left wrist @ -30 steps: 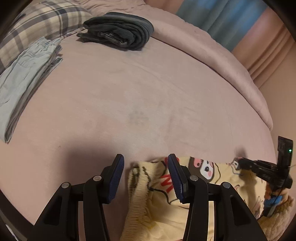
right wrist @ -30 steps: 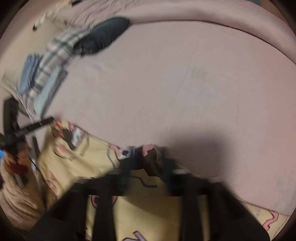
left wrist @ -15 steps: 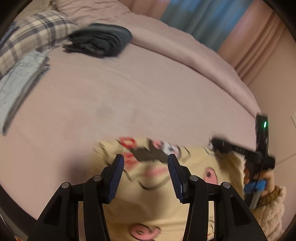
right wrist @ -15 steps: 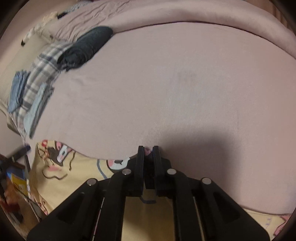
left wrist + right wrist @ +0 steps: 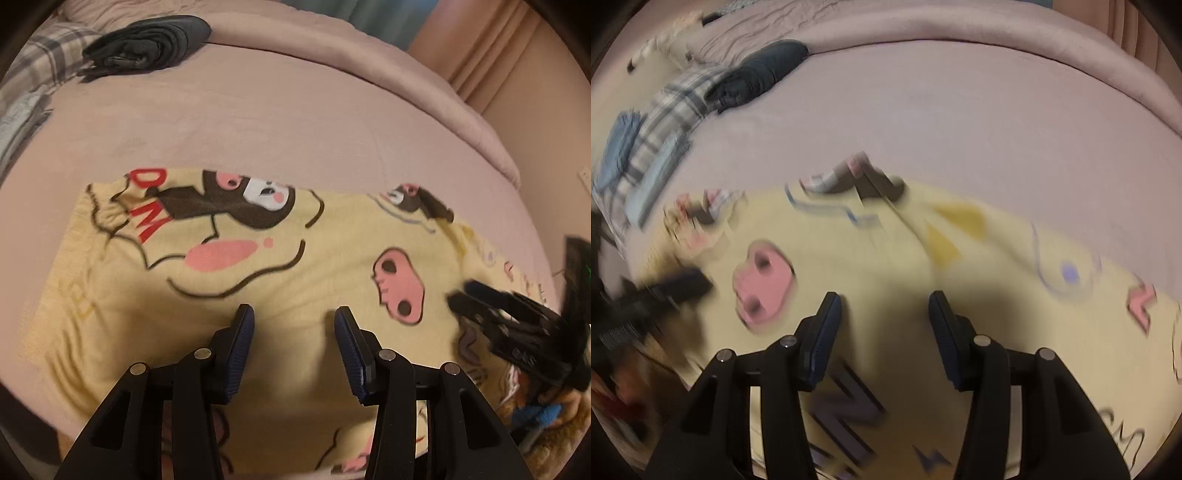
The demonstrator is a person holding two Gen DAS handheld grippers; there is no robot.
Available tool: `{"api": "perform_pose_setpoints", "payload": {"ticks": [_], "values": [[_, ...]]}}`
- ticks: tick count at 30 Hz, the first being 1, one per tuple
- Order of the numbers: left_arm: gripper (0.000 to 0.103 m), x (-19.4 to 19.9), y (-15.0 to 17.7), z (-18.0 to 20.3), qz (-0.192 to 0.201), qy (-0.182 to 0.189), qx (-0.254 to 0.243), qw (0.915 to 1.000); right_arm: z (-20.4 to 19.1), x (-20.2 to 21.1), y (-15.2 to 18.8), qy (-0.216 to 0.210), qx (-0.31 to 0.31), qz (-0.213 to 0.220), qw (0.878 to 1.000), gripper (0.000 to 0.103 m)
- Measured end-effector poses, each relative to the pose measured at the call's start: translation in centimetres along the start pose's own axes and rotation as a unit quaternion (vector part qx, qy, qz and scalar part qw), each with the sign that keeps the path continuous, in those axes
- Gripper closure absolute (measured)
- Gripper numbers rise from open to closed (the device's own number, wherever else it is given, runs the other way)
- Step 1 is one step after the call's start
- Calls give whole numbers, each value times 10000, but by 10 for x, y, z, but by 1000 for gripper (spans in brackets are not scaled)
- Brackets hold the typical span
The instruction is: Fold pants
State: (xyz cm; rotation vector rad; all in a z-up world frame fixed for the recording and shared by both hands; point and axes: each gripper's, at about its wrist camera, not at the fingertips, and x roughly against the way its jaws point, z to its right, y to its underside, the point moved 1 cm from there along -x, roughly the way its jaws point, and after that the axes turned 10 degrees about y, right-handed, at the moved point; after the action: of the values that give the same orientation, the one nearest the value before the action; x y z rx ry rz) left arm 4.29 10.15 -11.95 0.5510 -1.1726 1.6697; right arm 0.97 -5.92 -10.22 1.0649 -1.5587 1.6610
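The yellow cartoon-print pants (image 5: 236,280) lie spread flat across the near part of the pink bed (image 5: 295,122), where a second ago only a bunched waistband corner showed at the bottom of the left wrist view. The left gripper (image 5: 294,317) hangs over the middle of the cloth with its jaws apart as before, nothing between them. The right gripper (image 5: 884,302), pressed shut on the fabric edge half a second ago, is now opening; its jaws stand apart above the pants and the pads pinch nothing. In the left view the right gripper appears blurred at the right edge, lower than before. Far back, a dark folded garment (image 5: 147,44) sits near the bed's far edge, beside plaid cloth (image 5: 676,110) and pale blue folded clothes (image 5: 653,177), unchanged.
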Motion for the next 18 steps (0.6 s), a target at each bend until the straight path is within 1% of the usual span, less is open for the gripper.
{"api": "perform_pose_setpoints", "payload": {"ticks": [3,4,5,6,7,8,9,11,13,16,18], "values": [[55,9,11,4,-106,-130,-27,9999,11,17,22,-27,-54,-145,9999,53],[55,17,17,7,-123,-204,-6,9997,21,28,30,-21,-199,-171,9997,54],[55,22,20,8,-123,-183,13,9998,28,35,36,-4,-357,-183,9992,53],[55,29,25,10,-143,-68,87,9998,38,42,42,-6,-546,-191,9983,53],[55,36,30,12,-204,185,208,9994,52,53,52,-98,-818,-190,9964,52],[55,39,35,15,-312,498,341,9977,56,58,59,-171,-948,-189,9952,51],[55,39,42,15,-388,665,420,9961,64,64,69,-253,-1099,-205,9934,51],[55,36,50,22,-561,1069,567,9911,71,74,85,-241,-1277,-244,9912,51],[55,28,54,23,-627,1117,670,9895,69,77,97,-219,-1309,-307,9907,51],[55,11,55,25,-714,1200,956,9856,61,75,104,-323,-1345,-363,9897,51],[55,5,56,23,-745,1169,1104,9842,57,71,103,-322,-1374,-398,9892,51]]}}
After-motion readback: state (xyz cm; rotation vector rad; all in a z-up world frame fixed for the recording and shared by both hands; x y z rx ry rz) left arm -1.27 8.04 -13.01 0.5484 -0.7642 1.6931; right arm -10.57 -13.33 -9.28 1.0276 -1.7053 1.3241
